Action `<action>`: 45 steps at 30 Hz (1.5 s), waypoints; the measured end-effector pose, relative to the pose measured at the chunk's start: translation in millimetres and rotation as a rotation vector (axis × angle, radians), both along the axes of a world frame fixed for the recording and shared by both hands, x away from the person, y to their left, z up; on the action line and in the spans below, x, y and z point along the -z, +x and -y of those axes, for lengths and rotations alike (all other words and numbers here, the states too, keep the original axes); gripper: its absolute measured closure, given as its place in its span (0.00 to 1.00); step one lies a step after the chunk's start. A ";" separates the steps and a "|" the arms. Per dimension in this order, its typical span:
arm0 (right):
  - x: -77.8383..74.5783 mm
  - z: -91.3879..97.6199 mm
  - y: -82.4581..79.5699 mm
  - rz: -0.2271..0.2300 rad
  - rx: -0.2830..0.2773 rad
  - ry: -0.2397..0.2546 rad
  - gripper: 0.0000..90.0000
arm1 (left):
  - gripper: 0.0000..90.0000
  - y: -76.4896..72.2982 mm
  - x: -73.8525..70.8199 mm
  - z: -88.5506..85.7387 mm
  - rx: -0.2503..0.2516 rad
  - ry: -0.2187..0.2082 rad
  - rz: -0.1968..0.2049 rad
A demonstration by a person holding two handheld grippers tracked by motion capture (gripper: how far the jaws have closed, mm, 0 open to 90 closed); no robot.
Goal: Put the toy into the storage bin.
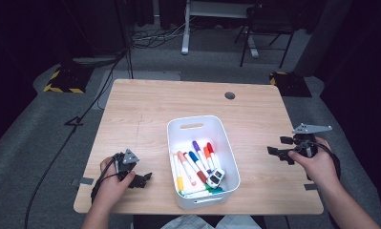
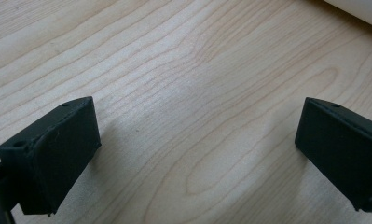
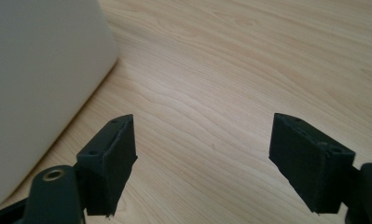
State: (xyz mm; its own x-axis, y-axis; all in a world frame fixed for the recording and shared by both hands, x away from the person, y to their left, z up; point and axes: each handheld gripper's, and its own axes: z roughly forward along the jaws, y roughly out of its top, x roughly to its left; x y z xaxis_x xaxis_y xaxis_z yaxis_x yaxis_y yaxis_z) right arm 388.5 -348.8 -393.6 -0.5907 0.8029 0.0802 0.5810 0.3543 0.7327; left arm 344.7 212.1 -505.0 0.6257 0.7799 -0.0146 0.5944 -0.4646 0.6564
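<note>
High view, left to right. The left claw (image 1: 141, 180) sits at the lower left of the frame, held in a hand low over the wooden table (image 1: 145, 109), its jaws pointing right toward the white bin (image 1: 178, 125). The bin stands at lower centre, near the table's front edge. It holds a loose heap of markers (image 1: 194, 164) lying side by side: caps in yellow, orange, blue, purple and red can be told, with a teal item at the bin's near end. A small white toy car (image 1: 216, 177) rests on top of the markers at the right of the heap. The right claw (image 1: 275, 152) is at the right of the frame, level with the bin's middle and apart from its wall, jaws pointing left toward it. A dark round grommet (image 1: 229, 95) marks the table's far side.

Left gripper view. The two black jaws rise from the lower corners, spread wide, with bare wood grain between them and nothing gripped. A sliver of the bin's white wall (image 2: 361, 8) crosses the upper right corner, a nearness the high view gives less plainly.

Right gripper view. The jaws stand spread, empty, over bare table. The bin's smooth white outer wall (image 3: 39, 79) takes up the upper left of the frame, close beside the left-hand jaw but not touching it. The bin's contents are hidden here; the high view alone shows them.
</note>
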 end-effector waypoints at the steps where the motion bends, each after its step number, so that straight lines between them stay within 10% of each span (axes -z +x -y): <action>1: 2.1 3.5 0.1 -0.003 -0.001 -0.005 0.26 | 0.00 0.3 0.2 -0.1 0.003 -0.004 -0.007; 30: 91.1 50.2 -12.7 -0.081 0.042 0.006 0.24 | 0.00 1.0 0.1 -0.3 -0.008 0.000 0.004; 45: 111.2 41.9 -27.0 0.052 -0.017 -0.076 0.10 | 0.00 1.0 0.2 -0.3 -0.006 -0.001 0.002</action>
State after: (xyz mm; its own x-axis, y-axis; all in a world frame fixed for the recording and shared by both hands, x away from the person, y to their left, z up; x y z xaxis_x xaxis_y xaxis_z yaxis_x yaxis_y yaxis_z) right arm 361.5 -390.6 -504.8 -0.6062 0.7952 -0.0119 0.5361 0.4196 0.7325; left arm 345.7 212.4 -505.2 0.6208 0.7839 -0.0144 0.5961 -0.4600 0.6581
